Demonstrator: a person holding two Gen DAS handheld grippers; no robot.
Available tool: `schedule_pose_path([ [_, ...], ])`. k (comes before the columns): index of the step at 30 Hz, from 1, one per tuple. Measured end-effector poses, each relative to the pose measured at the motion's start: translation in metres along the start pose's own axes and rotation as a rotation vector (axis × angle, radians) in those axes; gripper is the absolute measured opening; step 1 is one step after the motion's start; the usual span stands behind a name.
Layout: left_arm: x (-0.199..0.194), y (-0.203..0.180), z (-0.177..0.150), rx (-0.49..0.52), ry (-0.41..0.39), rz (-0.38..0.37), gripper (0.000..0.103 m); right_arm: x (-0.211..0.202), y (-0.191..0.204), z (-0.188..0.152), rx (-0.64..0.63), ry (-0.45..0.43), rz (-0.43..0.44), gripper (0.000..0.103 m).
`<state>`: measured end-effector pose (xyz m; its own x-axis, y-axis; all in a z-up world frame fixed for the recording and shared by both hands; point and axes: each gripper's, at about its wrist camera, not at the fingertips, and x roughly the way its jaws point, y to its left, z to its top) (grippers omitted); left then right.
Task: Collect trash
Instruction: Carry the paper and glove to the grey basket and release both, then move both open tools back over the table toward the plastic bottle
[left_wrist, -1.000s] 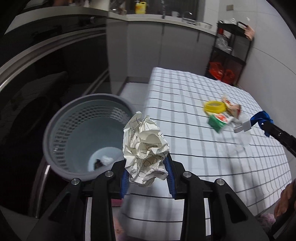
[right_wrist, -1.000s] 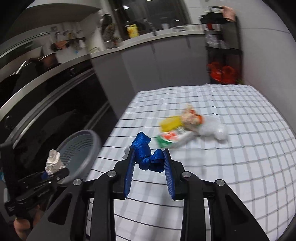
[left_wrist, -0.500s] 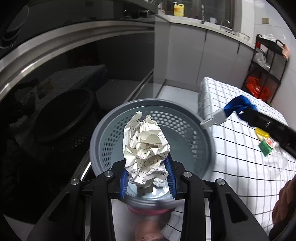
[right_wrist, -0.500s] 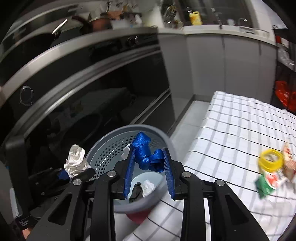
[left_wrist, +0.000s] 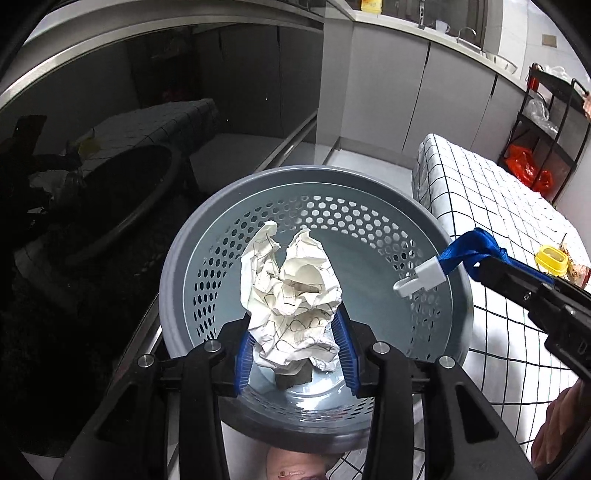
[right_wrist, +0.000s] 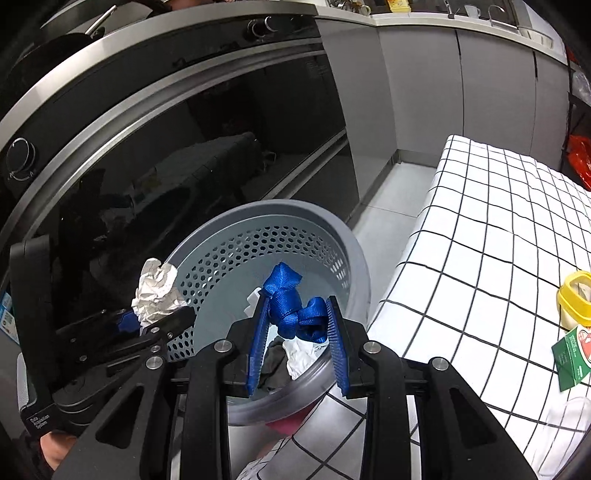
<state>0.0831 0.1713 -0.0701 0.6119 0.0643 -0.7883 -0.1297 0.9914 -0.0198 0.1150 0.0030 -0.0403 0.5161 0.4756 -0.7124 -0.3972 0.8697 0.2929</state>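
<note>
My left gripper (left_wrist: 295, 354) is shut on a crumpled white paper ball (left_wrist: 291, 295) and holds it over the grey perforated bin (left_wrist: 207, 236). My right gripper (right_wrist: 297, 339) is shut on a knotted blue strap (right_wrist: 291, 310) with a white plastic clip, also over the bin (right_wrist: 325, 221). In the left wrist view the strap (left_wrist: 469, 251) hangs above the bin's right rim. In the right wrist view the paper ball (right_wrist: 157, 291) sits above the bin's left rim. Dark and white scraps (right_wrist: 295, 354) lie at the bin's bottom.
A table with a white checked cloth (right_wrist: 480, 236) stands right of the bin. A yellow lid (right_wrist: 576, 299) and a green packet (right_wrist: 572, 354) lie on it. A dark oven front (right_wrist: 184, 147) is behind the bin. A black shelf rack (left_wrist: 546, 110) stands far right.
Both grippers have moved further over the bin with their loads still held. The bin looks larger and more central in both views.
</note>
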Motion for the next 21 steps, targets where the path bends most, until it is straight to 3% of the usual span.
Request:
schedule_pose_path([
  [3, 0.0011, 0.0017, 0.0011, -0.009, 0.000, 0.002, 0.048, -0.0002, 0.0048, -0.0019, -0.013, -0.005, 0.003, 0.030],
  [5, -0.0009, 0.0036, 0.0006, -0.019, -0.009, 0.010, 0.059, -0.0046, 0.0078, -0.0038, -0.019, -0.018, 0.004, 0.034],
  [8, -0.0016, 0.0058, 0.0003, -0.026, -0.012, 0.015, 0.064, -0.0060, 0.0043, -0.0042, -0.022, -0.026, 0.005, 0.043],
  [10, -0.0028, 0.0062, -0.0006, -0.029, -0.012, 0.015, 0.064, -0.0075, 0.0031, -0.0042, -0.017, -0.031, 0.005, 0.050],
  [21, -0.0074, 0.0006, -0.0071, -0.017, -0.007, 0.021, 0.064, -0.0056, 0.0005, -0.0057, -0.016, -0.030, 0.009, 0.050],
])
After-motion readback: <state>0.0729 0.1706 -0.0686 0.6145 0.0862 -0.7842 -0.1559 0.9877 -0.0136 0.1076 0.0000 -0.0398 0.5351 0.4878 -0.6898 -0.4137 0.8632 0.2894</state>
